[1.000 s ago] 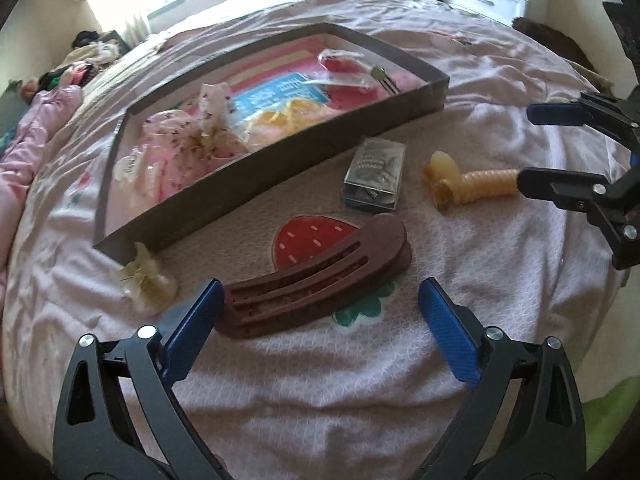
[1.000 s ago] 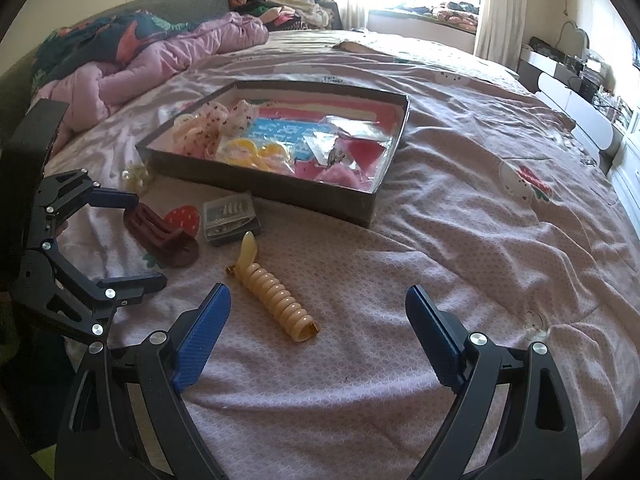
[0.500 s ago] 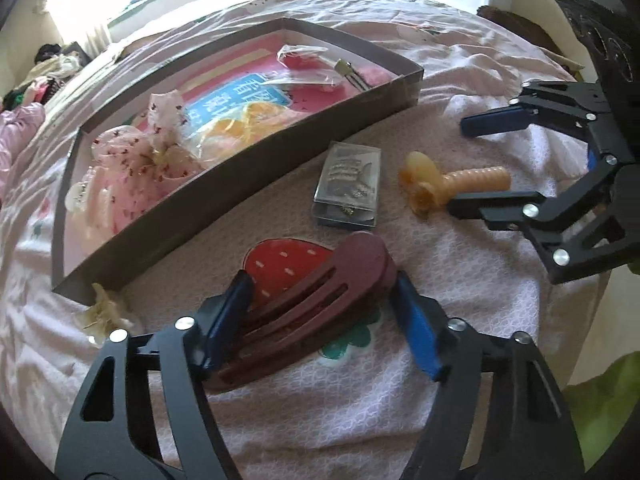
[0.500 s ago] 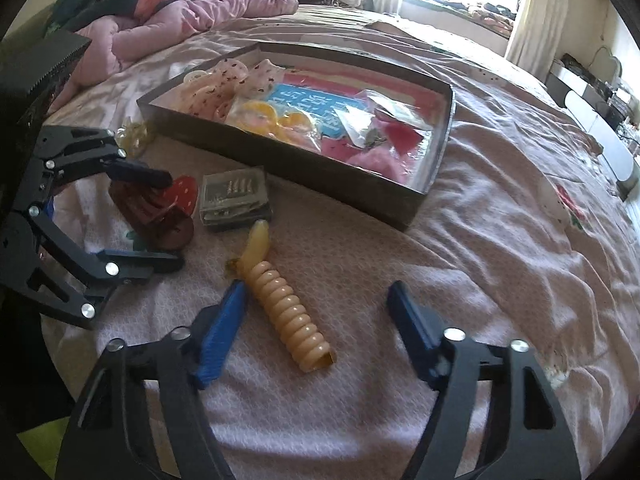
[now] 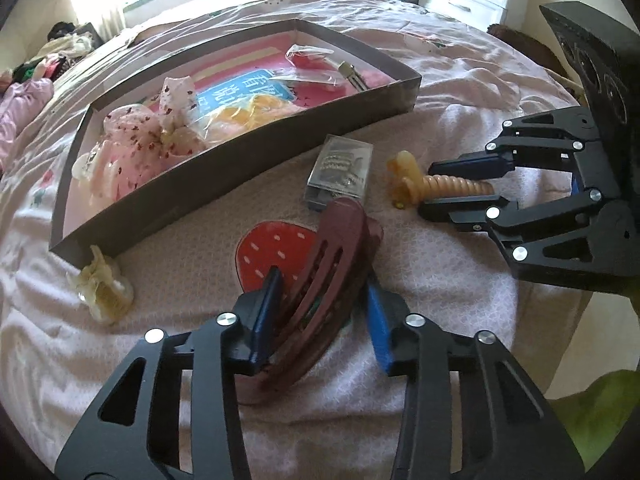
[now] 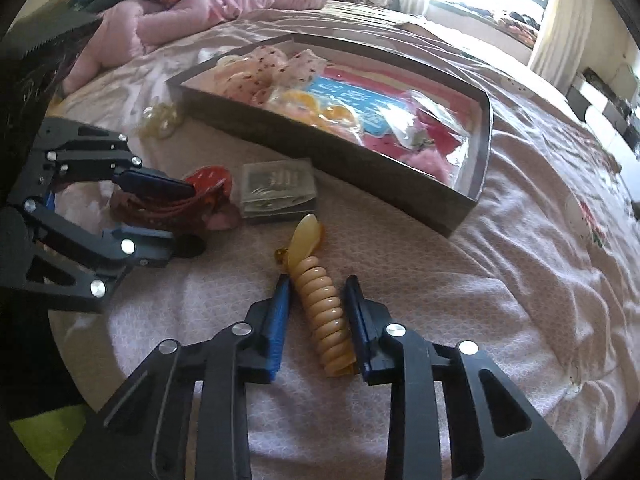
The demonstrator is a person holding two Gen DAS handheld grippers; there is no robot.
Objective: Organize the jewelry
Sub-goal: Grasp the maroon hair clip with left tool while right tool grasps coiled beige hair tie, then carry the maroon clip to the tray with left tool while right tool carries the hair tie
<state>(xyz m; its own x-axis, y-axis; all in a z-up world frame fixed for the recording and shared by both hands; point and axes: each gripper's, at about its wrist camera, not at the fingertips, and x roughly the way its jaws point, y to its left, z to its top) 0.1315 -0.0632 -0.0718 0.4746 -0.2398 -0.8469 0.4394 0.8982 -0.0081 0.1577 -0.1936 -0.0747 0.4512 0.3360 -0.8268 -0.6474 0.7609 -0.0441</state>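
A pink quilted bedspread (image 5: 440, 288) printed with strawberries is seen from two wrist cameras. On it lies a shallow dark-grey cardboard tray (image 5: 224, 184) already holding fabric bows, packets and hair accessories.

The left gripper (image 5: 320, 312), black with blue pads, has just been closing, and a large curved maroon plastic hair clip (image 5: 332, 264) is now pinched between its pads, one end of the clip tilted up off the bedspread. The right gripper (image 6: 316, 312) has likewise been closing around a cream-yellow ribbed spiral hair clip (image 6: 320, 304), which lies on the bedspread near the tray's front wall. Its right pad appears to touch the spiral, while a thin gap seems to remain at the left pad, so a firm hold cannot be confirmed.

A small clear plastic box of metal hairpins (image 5: 340, 172) rests between the two clips, just in front of the tray. A pale translucent claw clip (image 5: 104, 288) sits beside the tray's near corner.

Several risks can be judged. The maroon clip is gripped near one end, so it could pivot or slip when lifted. The ribbed, rounded spiral could roll or squirt out from between the pads. With both grippers working near each other, the hairpin box could be knocked.
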